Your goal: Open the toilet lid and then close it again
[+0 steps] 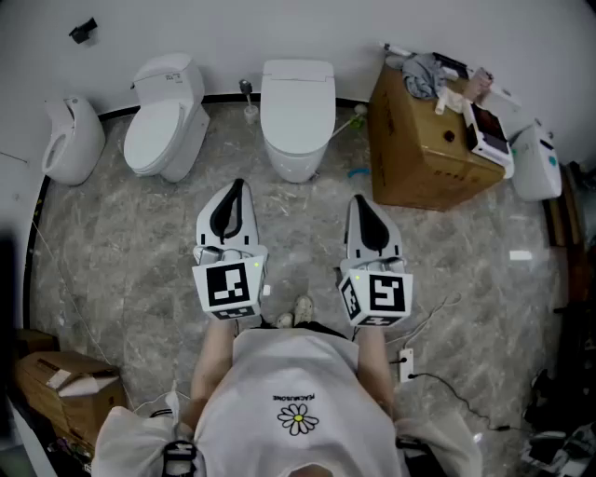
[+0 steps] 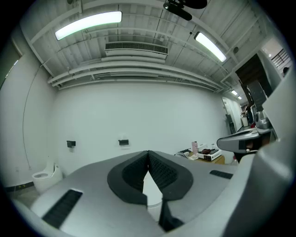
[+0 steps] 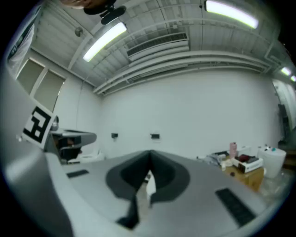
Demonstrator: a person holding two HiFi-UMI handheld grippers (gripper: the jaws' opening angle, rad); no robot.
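A grey marbled floor (image 1: 121,270) filled the head view, with a white wall (image 1: 279,28) running along its 12 o'clock edge. The person (image 1: 298,391), in a white top, stood at 6 o'clock and held both tools out level toward the wall. A brown cardboard box (image 1: 410,158) sat at 2 o'clock with clutter (image 1: 447,79) piled on its top.

The toilet (image 1: 296,140) stood against the wall at 12 o'clock, straight ahead of the two tools and well apart from them. Its lid (image 1: 297,107) lay flat down. A second toilet (image 1: 168,126) stood at 11 o'clock, also with its cover down. A third white fixture (image 1: 70,140) stood at 10 o'clock by the wall.

The left hand-held gripper (image 1: 237,184) pointed toward 12 o'clock, and its marker cube (image 1: 226,287) faced up. In the left gripper view, the left hand-held gripper (image 2: 148,155) was clenched, its dark pads (image 2: 163,172) meeting at the tip with nothing between them. The right hand-held gripper (image 1: 359,201) was just beside it at 3 o'clock and pointed the same way. In the right gripper view, the right hand-held gripper (image 3: 149,155) was likewise clenched and empty. Neither tool touched the toilet.
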